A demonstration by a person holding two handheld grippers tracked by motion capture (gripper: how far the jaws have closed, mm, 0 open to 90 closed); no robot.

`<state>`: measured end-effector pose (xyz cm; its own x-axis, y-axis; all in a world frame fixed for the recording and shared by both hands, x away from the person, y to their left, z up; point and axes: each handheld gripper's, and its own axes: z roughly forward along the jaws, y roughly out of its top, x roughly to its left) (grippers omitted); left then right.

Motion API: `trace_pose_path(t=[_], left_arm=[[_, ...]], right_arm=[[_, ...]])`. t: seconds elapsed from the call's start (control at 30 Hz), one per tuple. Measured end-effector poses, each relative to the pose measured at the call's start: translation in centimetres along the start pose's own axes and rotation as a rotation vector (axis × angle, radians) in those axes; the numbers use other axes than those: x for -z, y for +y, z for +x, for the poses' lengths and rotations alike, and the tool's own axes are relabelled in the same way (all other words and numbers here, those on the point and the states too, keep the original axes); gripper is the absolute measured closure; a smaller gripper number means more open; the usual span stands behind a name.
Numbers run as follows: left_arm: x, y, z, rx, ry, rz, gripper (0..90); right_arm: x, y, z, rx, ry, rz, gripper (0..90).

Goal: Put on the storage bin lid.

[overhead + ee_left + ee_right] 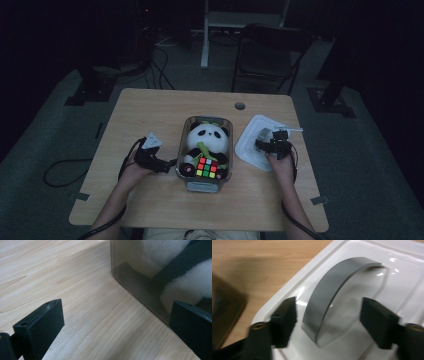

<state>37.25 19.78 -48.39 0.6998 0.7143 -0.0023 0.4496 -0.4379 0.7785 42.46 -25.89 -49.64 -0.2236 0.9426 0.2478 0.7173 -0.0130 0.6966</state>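
Observation:
A clear rectangular container [181, 145] sits mid-table holding a panda plush [207, 137] and a colour cube [207, 168]. My left gripper [167, 164] rests on the table at the container's left side. In the left gripper view it [117, 322] is open, with bare wood between the jaws and the container wall [140, 287] just ahead of the right jaw. A white lid [250, 137] lies flat to the container's right. My right gripper [272, 142] hovers over it. The right gripper [329, 315] is open, its jaws on either side of the lid's grey arched handle [332, 290] without touching it.
The wooden table [150, 110] has a round cable hole [240, 106] near its far edge. A dark chair [267, 55] and a white stand [205, 35] lie beyond the table, with cables on the floor at the left. Bare wood surrounds the container and lid.

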Motion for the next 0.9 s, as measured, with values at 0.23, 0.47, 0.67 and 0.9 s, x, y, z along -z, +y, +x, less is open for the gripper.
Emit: trace_pose_path(t=[0.23, 0.47, 0.67, 0.9], left_arm=[[-0.5, 0.1, -0.1, -0.011, 0.009, 0.004, 0.9], [-0.8, 0.2, -0.7, -0.033, -0.005, 0.007, 0.9], [-1.0, 0.5, -1.1, -0.052, -0.002, 0.006, 0.9], [-1.0, 0.7, -1.2, -0.052, 0.004, 0.006, 0.9]], right_arm=[[-1.3, -0.4, 2.1, -0.020, -0.124, -0.031, 15.4], [-2.2, -0.5, 2.5, -0.003, -0.194, -0.031, 40.5], [-1.7, -0.6, 2.0, 0.014, -0.172, -0.050, 64.0], [0.1, -0.4, 1.2, 0.022, -0.123, -0.079, 69.9]])
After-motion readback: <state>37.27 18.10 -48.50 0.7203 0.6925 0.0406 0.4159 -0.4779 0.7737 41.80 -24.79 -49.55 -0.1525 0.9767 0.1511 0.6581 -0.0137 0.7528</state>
